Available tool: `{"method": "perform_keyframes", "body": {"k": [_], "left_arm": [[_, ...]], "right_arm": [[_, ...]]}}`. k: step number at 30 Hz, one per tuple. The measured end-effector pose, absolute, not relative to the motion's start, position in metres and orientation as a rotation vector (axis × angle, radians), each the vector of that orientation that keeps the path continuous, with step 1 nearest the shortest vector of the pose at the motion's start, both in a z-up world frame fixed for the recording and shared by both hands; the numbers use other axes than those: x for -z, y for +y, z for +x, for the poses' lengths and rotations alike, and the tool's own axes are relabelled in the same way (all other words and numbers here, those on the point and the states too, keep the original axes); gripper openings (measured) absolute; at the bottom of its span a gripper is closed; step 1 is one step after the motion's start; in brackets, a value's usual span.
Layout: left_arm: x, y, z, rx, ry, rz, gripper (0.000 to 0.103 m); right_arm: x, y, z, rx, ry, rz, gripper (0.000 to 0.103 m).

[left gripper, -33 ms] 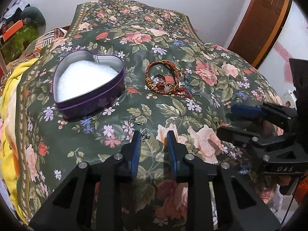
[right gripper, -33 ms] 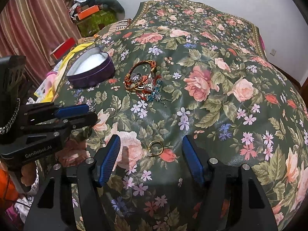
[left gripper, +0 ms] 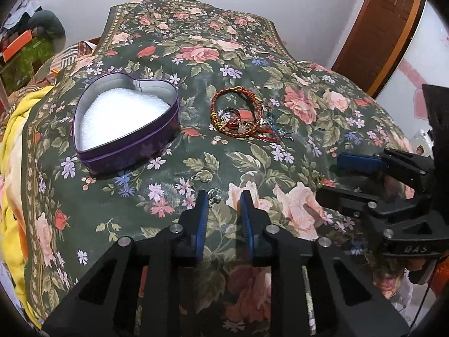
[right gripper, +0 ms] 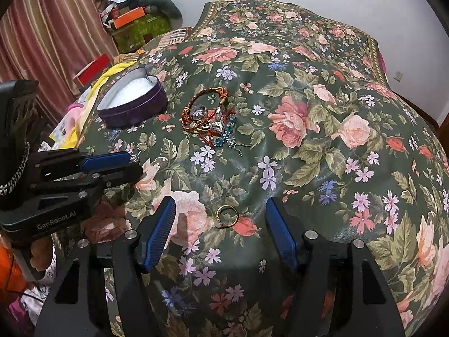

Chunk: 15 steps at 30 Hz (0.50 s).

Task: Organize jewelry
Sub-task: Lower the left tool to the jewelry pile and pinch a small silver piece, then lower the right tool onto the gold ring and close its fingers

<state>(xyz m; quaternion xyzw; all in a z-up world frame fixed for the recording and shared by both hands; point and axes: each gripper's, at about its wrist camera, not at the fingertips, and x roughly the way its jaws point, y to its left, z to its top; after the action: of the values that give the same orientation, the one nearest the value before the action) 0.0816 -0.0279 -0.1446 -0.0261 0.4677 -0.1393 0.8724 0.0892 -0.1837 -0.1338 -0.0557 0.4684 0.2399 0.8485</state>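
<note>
A purple heart-shaped tin (left gripper: 126, 143) with white padding lies open on the floral bedspread; it also shows in the right wrist view (right gripper: 134, 106). A pile of red and orange bracelets (left gripper: 241, 115) lies to its right, with blue bead earrings beside it (right gripper: 224, 137). A small silver earring (left gripper: 214, 193) lies just ahead of my left gripper (left gripper: 223, 202), which is slightly open and empty. A gold ring (right gripper: 226, 215) lies between the wide-open fingers of my right gripper (right gripper: 221, 213), untouched.
The floral bedspread (left gripper: 280, 64) covers the whole bed. A yellow blanket (left gripper: 11, 146) hangs at the left edge. A wooden door (left gripper: 376, 28) stands at the back right. Boxes and clutter (right gripper: 132, 19) sit by the striped curtain.
</note>
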Motion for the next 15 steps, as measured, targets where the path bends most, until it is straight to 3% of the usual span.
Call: {"method": "perform_keyframes", "body": {"k": [10,15], "left_arm": [[0.1479,-0.0301,0.0874,0.263,0.975,-0.026,0.009],[0.1462,-0.0259,0.0873,0.267,0.974,-0.054,0.009]], "right_arm": [[0.1383,-0.1795,0.0894,-0.502,0.997,-0.146,0.063],[0.1395,-0.1787,0.0900,-0.499,1.001,-0.152,0.063]]}}
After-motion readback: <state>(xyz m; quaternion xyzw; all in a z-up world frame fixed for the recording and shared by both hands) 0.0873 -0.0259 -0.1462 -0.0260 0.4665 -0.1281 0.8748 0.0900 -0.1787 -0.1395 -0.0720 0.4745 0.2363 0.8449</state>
